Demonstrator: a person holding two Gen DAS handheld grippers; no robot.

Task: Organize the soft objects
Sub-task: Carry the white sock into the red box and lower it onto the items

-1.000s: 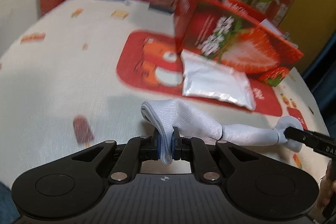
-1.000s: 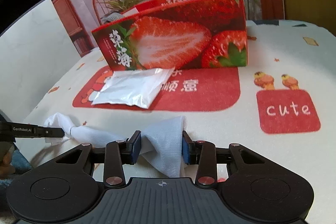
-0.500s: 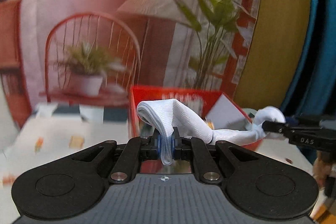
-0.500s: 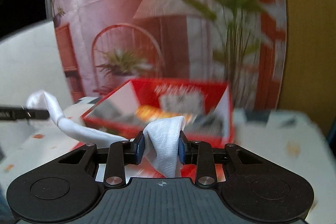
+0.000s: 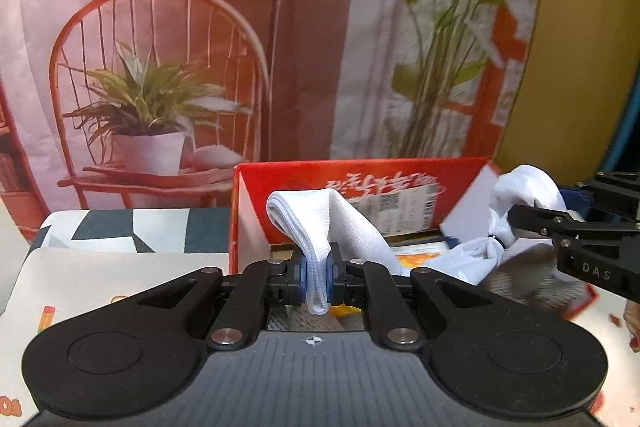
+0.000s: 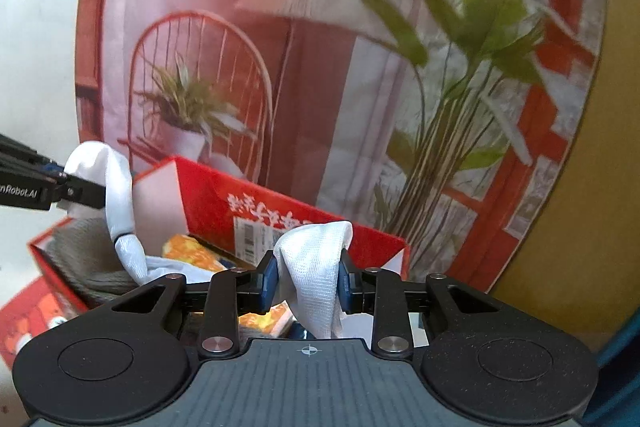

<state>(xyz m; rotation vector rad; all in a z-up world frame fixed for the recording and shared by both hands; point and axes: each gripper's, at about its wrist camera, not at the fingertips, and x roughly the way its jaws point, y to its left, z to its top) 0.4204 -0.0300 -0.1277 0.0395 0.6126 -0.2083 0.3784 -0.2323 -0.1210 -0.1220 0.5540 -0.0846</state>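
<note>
Two hand-held grippers (image 5: 317,277) (image 6: 307,283) clamping white cloth (image 5: 352,227), above red box (image 5: 360,171)

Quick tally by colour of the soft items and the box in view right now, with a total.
White: 1, the white cloth, one end pinched in the left gripper, the other in the right gripper
Grey: 1, the grey knit item inside the box
Red: 1, the red box
Total: 3

Warm, even indoor light. Fisheye bends the edges and darkens the corners. The backdrop (image 5: 168,39) and leaves (image 6: 488,27) look softly blurred.
</note>
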